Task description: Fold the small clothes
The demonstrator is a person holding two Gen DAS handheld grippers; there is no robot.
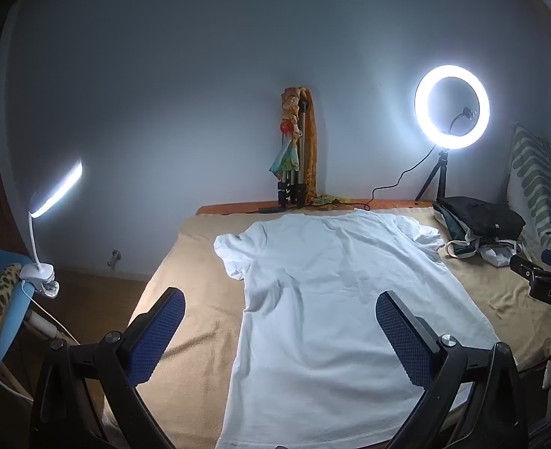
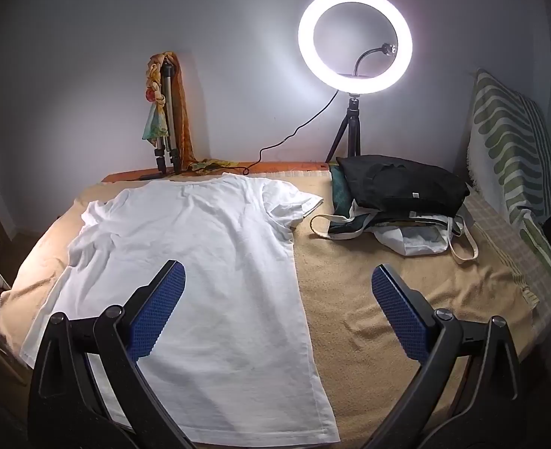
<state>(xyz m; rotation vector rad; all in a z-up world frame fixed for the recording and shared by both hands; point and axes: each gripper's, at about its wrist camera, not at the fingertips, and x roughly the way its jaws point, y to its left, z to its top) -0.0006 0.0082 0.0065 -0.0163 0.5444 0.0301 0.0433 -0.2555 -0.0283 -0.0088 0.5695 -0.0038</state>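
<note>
A white T-shirt (image 1: 331, 299) lies spread flat on the tan blanket (image 1: 197, 321), collar toward the far wall, hem toward me. It also shows in the right wrist view (image 2: 200, 262). My left gripper (image 1: 281, 299) is open and empty, held above the shirt's lower left part. My right gripper (image 2: 278, 273) is open and empty, above the shirt's lower right edge. Part of the right gripper's body (image 1: 545, 280) shows at the right edge of the left wrist view.
A pile of dark and white bags (image 2: 395, 202) lies at the back right. A lit ring light (image 2: 355, 41) on a tripod stands behind it. A folded tripod with scarves (image 2: 167, 112) leans on the wall. A striped cushion (image 2: 515, 157) is right; a clip lamp (image 1: 51, 194) left.
</note>
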